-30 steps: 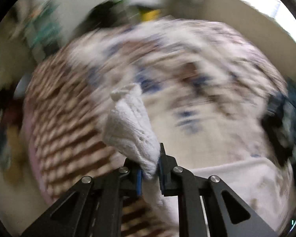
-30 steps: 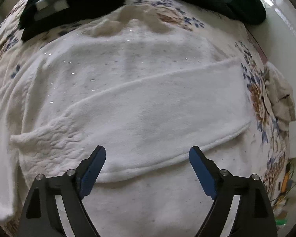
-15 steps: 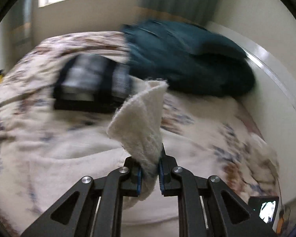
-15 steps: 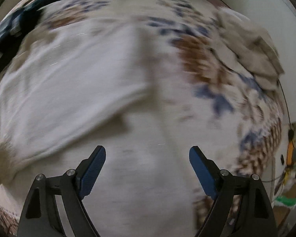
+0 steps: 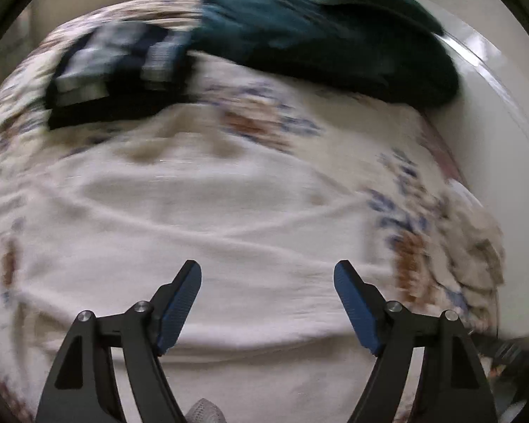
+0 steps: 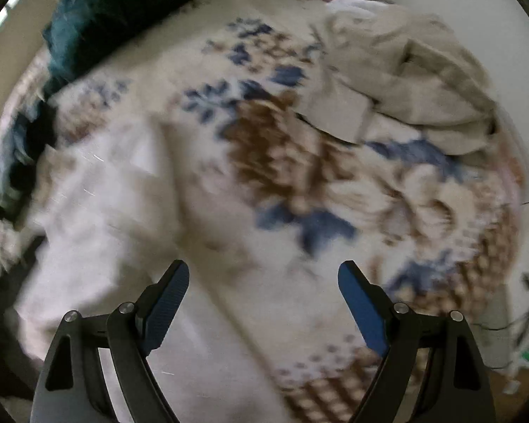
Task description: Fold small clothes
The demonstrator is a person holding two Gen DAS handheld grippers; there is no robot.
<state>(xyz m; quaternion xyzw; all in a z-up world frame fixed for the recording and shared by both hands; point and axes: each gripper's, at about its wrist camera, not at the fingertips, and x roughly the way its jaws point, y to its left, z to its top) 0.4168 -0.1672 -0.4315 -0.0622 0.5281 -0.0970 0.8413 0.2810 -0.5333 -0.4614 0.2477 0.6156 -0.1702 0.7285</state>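
Left wrist view: left gripper (image 5: 266, 273), fingers just opened wide and empty, above white garment (image 5: 201, 232) at frame centre on bed (image 5: 261, 123); right gripper (image 6: 262, 273) fingers likewise wide, empty.

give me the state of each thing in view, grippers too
left gripper: open, jaws have just been opening, nothing between them
right gripper: open, empty
white knitted garment: spread flat on the bed, part folded
beige crumpled cloth: unfolded heap
dark striped garment: folded
dark teal blanket: bunched up
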